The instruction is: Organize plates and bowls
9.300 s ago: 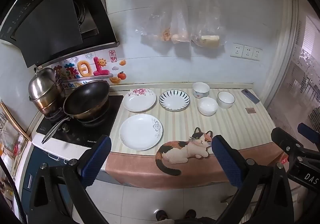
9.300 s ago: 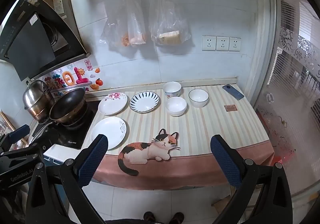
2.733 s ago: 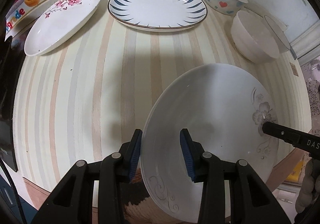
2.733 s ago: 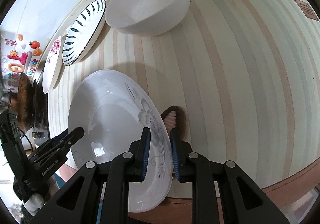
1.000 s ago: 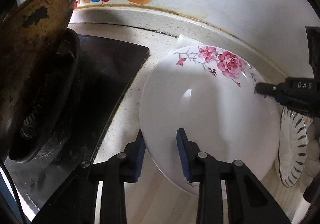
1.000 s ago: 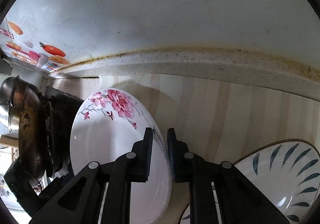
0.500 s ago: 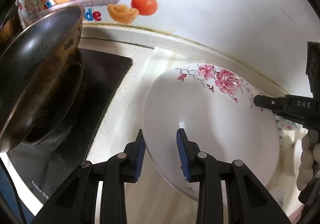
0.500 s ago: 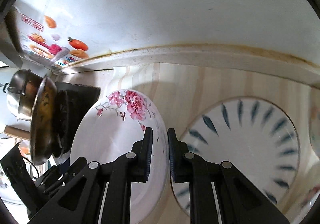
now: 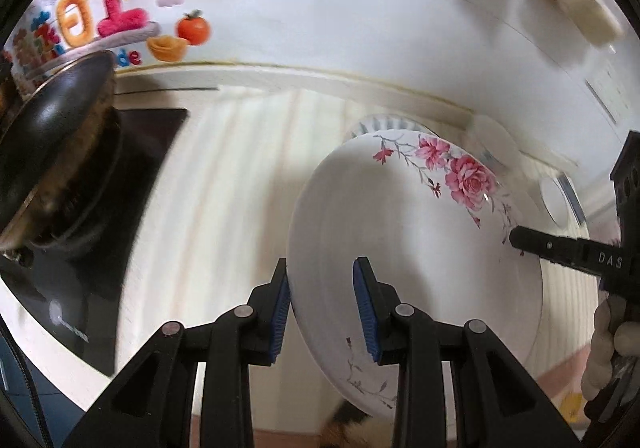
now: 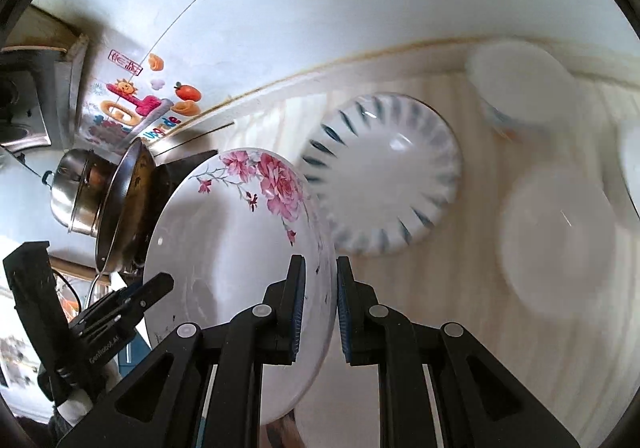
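Right wrist: glossy round rose plate (image 10: pixel 224 248); ribbed blue pads (image 10: pixel 298 312) pinch rim.

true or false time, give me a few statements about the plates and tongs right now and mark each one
1. Both tongs grip the rose plate by opposite rims. True: left tongs and right tongs each clamp an edge.
2. The rose plate lies flat on the counter. False: it is lifted and tilted.
3. The blue-striped plate sits on the striped counter. True.
4. The wok holds a bowl. False: nothing shows inside it.
5. The rose plate is blue-rimmed. False: it is white with pink flowers.
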A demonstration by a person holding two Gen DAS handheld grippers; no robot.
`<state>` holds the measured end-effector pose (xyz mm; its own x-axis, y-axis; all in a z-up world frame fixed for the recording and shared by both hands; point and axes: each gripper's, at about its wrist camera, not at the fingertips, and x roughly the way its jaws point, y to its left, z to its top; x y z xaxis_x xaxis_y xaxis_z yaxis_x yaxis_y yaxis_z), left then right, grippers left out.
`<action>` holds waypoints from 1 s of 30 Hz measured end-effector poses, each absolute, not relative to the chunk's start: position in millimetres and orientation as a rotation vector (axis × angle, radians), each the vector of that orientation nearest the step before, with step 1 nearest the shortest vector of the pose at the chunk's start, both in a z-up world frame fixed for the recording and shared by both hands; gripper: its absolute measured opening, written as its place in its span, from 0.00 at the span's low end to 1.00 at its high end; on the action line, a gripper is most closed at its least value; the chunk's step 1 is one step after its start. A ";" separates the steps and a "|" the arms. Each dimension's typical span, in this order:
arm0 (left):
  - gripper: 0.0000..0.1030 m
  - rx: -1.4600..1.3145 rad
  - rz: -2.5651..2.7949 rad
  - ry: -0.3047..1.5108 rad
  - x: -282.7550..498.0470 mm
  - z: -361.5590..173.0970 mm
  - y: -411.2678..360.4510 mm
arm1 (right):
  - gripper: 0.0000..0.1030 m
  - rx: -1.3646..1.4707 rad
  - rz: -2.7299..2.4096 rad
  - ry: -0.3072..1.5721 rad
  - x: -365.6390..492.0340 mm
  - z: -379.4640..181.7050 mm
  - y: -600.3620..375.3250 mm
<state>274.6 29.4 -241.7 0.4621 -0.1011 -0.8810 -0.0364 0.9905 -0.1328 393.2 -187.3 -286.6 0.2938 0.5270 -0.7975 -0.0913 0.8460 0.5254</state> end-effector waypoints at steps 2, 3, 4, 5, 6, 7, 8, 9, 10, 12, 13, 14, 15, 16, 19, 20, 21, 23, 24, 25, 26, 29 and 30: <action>0.28 -0.125 -0.067 1.104 263.2 -245.7 13.4 | 0.16 0.454 0.403 1.218 369.2 -291.0 -208.7; 0.28 -0.114 -0.078 1.110 258.4 -247.4 3.6 | 0.16 0.466 0.389 1.222 357.6 -293.9 -219.2; 0.28 -0.107 -0.088 1.117 255.0 -249.3 -4.1 | 0.16 0.471 0.380 1.227 348.8 -297.4 -227.7; 0.28 -0.101 -0.104 1.125 250.9 -252.3 -13.9 | 0.16 0.478 0.370 1.231 338.7 -299.6 -237.2; 0.28 -0.095 -0.114 1.132 255.7 -257.4 -16.4 | 0.16 0.482 0.362 1.232 331.7 -301.7 -245.1; 0.28 -0.087 -0.123 1.139 255.9 -261.1 -21.7 | 0.16 0.486 0.352 1.236 322.1 -304.8 -255.0; 0.28 -0.080 -0.134 1.145 254.9 -264.9 -27.9 | 0.16 0.489 0.346 1.239 317.2 -307.6 -261.1; 0.28 -0.070 -0.143 1.155 255.2 -269.9 -33.3 | 0.16 0.494 0.335 1.243 308.5 -311.8 -271.0; 0.28 -0.060 -0.148 1.168 252.9 -274.1 -40.4 | 0.16 0.491 0.330 1.246 305.9 -314.1 -274.2; 0.28 -0.050 -0.161 1.200 250.3 -285.7 -50.6 | 0.16 0.491 0.311 1.254 296.8 -322.2 -284.5; 0.28 -0.040 -0.164 1.217 249.8 -291.8 -54.7 | 0.16 0.488 0.301 1.260 292.8 -326.9 -288.6; 0.28 -0.028 -0.162 1.229 248.1 -297.3 -58.1 | 0.16 0.490 0.292 1.267 288.8 -332.3 -292.9; 0.28 -0.015 -0.162 1.239 247.5 -301.6 -60.4 | 0.16 0.495 0.287 1.272 286.8 -336.2 -294.8; 0.28 -0.004 -0.161 1.250 246.7 -306.7 -62.4 | 0.16 0.491 0.285 1.278 284.3 -341.0 -296.7; 0.28 0.014 -0.152 1.281 242.2 -319.7 -65.6 | 0.16 0.482 0.279 1.297 277.5 -354.5 -297.9; 0.28 0.021 -0.148 1.291 241.2 -323.3 -66.4 | 0.16 0.482 0.280 1.302 276.5 -357.7 -298.1; 0.28 0.027 -0.146 1.295 240.6 -326.2 -67.3 | 0.16 0.485 0.279 1.307 274.5 -360.9 -298.6; 0.28 0.042 -0.140 1.307 239.3 -331.8 -68.8 | 0.16 0.480 0.279 1.313 270.1 -366.0 -297.3; 0.28 0.046 -0.137 1.312 239.8 -334.6 -67.7 | 0.16 0.480 0.279 1.315 268.4 -367.9 -296.9; 0.28 0.050 -0.134 1.317 239.2 -336.7 -68.1 | 0.16 0.488 0.279 1.317 266.6 -370.0 -297.5; 0.28 0.054 -0.129 1.322 238.6 -339.2 -68.6 | 0.16 0.491 0.280 1.321 265.1 -372.1 -297.8; 0.27 0.071 -0.120 1.328 238.1 -343.8 -70.6 | 0.16 0.476 0.277 1.321 263.6 -373.4 -296.2; 0.27 0.072 -0.118 1.331 238.1 -345.0 -70.9 | 0.16 0.468 0.276 1.322 263.1 -374.2 -295.8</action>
<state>238.1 -70.9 -345.0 0.2326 -0.0444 -0.9716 0.1269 0.9918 -0.0149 263.1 -295.8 -374.2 0.2329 0.4515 -0.8613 0.0693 0.8757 0.4778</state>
